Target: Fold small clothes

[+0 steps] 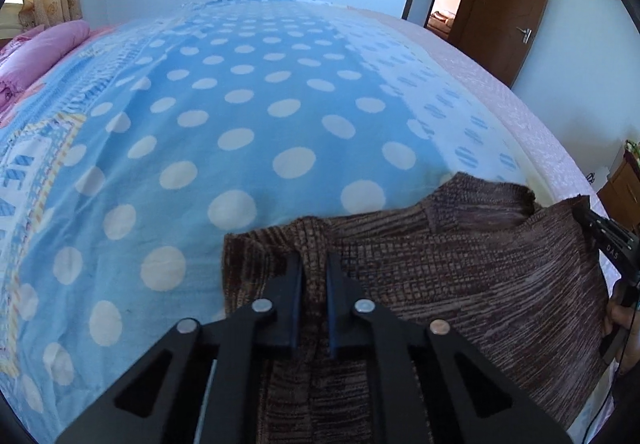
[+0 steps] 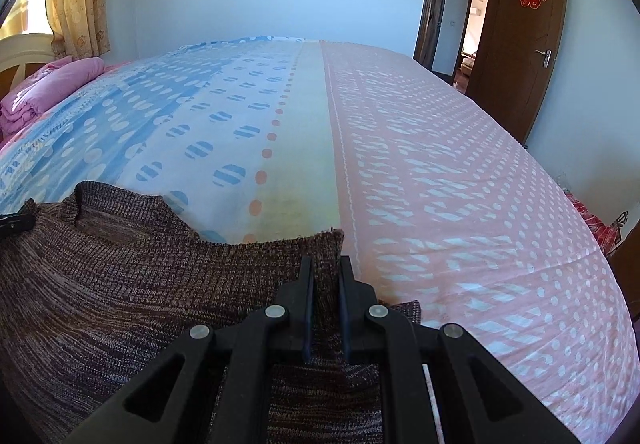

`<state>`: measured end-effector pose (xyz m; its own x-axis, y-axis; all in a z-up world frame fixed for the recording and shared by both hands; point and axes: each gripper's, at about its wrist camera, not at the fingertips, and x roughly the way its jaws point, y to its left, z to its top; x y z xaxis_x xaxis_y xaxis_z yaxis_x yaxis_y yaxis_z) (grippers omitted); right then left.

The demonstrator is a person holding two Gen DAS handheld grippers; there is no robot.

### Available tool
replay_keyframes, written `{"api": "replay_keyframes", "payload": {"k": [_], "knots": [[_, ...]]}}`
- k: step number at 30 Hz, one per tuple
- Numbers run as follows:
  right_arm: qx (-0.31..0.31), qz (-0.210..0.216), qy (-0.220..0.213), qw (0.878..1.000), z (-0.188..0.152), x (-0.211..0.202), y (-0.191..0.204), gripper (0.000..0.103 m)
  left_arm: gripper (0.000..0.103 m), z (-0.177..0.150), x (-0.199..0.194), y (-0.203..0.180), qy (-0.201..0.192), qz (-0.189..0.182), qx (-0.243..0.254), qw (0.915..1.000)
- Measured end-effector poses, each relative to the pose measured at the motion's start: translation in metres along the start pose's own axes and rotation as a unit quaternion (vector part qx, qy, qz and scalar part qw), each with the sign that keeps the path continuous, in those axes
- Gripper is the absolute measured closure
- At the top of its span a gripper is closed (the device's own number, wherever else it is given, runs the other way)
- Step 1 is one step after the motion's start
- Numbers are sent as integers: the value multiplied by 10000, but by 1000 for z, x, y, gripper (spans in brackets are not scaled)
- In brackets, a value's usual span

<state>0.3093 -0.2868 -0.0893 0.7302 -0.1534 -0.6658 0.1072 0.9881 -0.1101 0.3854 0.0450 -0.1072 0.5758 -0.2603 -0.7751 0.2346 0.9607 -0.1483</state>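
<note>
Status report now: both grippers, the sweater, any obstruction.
Left gripper shut on sweater shoulder. Right gripper shut on other shoulder. Bedsheet ahead, nothing in the way.

I'm working in a home bedroom: a wide bed (image 2: 400, 164), pink bedding (image 2: 60, 84), curtains (image 2: 76, 4), wooden door (image 2: 528, 44).

The left gripper (image 1: 314, 264) tilts downward, its jaws pinched on the left shoulder of the brown sweater (image 1: 460, 264). The right gripper (image 2: 325, 268) tilts down likewise, jaws clamped on the sweater's right shoulder corner. A hand (image 1: 618, 318) shows beside the sweater's right edge.
</note>
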Motion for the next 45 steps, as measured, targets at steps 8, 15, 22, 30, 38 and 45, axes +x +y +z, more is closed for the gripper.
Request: {"api": "replay_keyframes", "payload": {"k": [8, 15, 22, 30, 38, 45], "knots": [[315, 225, -485, 9981, 25, -30, -9, 93, 94, 28, -11, 15, -424, 18, -455, 9981], [305, 135, 331, 9989, 10, 29, -6, 92, 85, 16, 26, 4, -155, 646, -256, 9975], [1274, 442, -251, 9905, 3, -20, -45, 88, 67, 13, -4, 12, -212, 664, -294, 9971], [1499, 587, 7, 9870, -81, -116, -61, 63, 45, -52, -72, 2, -436, 594, 7, 9973], [1374, 666, 584, 9866, -142, -122, -31, 67, 36, -110, -83, -7, -96, 405, -260, 9988], [1207, 596, 437, 9899, -149, -141, -17, 96, 89, -125, -84, 4, -46, 239, -469, 9986]]}}
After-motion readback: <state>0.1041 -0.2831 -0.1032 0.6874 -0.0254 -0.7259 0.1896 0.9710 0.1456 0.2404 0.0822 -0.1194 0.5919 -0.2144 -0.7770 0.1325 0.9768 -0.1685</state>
